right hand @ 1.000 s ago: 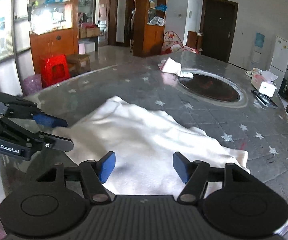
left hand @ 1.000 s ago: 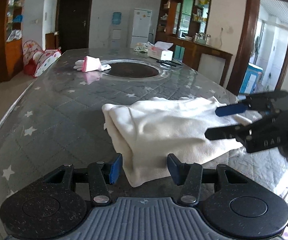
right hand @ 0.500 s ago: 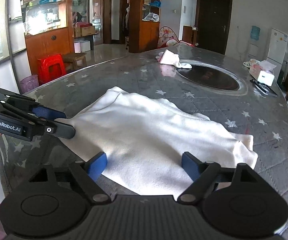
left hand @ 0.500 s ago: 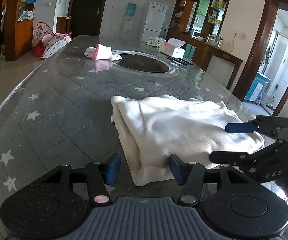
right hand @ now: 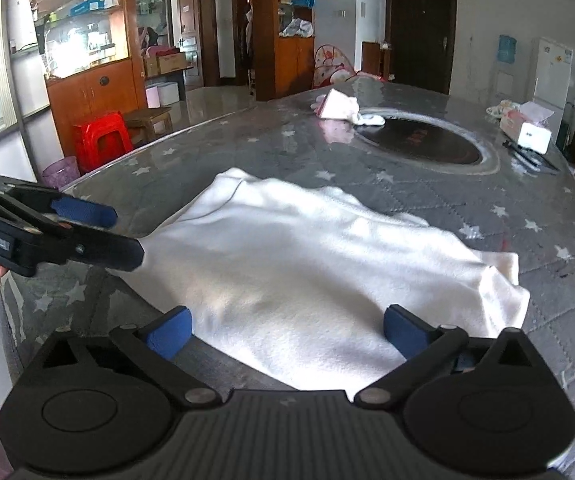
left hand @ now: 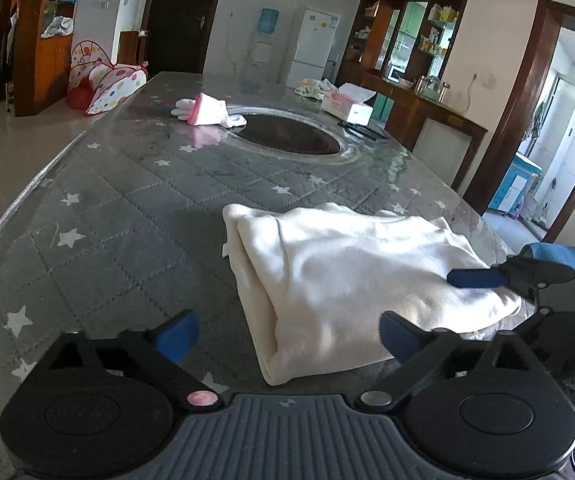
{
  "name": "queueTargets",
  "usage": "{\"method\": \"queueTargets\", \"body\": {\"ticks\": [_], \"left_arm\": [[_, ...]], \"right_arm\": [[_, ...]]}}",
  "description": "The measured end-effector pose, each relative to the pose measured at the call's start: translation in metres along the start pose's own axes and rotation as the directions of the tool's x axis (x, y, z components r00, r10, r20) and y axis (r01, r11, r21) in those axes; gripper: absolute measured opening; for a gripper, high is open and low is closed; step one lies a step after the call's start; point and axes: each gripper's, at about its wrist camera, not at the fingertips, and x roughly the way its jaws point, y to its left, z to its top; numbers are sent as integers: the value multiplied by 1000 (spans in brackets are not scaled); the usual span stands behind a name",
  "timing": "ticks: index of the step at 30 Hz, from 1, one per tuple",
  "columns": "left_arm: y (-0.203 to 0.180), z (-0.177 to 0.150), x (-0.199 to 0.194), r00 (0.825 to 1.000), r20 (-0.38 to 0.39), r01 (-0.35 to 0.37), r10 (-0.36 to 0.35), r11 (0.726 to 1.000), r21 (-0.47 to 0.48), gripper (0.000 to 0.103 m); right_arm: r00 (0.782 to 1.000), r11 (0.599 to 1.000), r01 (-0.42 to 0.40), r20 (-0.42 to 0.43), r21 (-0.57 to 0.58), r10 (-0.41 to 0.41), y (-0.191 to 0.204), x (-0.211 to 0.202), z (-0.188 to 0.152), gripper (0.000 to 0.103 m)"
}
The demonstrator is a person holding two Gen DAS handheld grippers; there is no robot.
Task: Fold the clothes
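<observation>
- Left hand-held gripper (left hand: 289, 336) hovers with its two blue-padded fingers spread wide, empty, the near corner of the folded white garment (left hand: 351, 280) lying between and just beyond them; the right wrist view shows it from the side, off the garment's left edge, fingers apart
- Right hand-held gripper (right hand: 285, 330) is likewise parted wide and holds nothing; its pads straddle the near hem of the garment; the left wrist view shows one blue pad resting at the garment's right end, though whether it touches the cloth I cannot tell
- One white garment lies folded on the desk (left hand: 127, 208), close to the near rim; its layered fold edge faces left in the left wrist view; a loose corner sticks out at the far right in the right wrist view
- Open grey star-patterned surface runs left of and beyond the garment, as far as the dark round inset (left hand: 287, 140) in the middle of the desk
- At the far end: one pink-and-white cloth bundle (left hand: 207, 110) beside the inset; one tissue box (left hand: 347, 104) near the far right rim; one dark flat item (left hand: 361, 130) next to the box, too small to identify
- On the floor past the desk's left rim, right wrist view: one red stool (right hand: 101, 138)
</observation>
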Motion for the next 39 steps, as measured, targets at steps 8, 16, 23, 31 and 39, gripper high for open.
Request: {"method": "queueTargets", "body": {"ticks": [8,16,23,31,39], "left_arm": [[6,1,1,1000,-9,13,-14,999,-39,103],[17,-1,6,999,-42,-8,3,992,-128,103],[25,-2,6,999,-36,13,-20,982,-190,103],[21,-2,7,999,-48,-11,3,985,-174,103],[12,-2,9,997,-67,-39,32,993,-107,103]], "right_arm": [[999,999,35,-2,-39,-35,8,6,-4,103],[999,998,39,21,-45,-39,9,7,-8,103],[998,998,44,48,-37,-42,9,7,-11,103],[998,999,41,50,-31,-39,9,8,-11,103],[998,999,42,47,-34,-41,10,9,-11,103]]}}
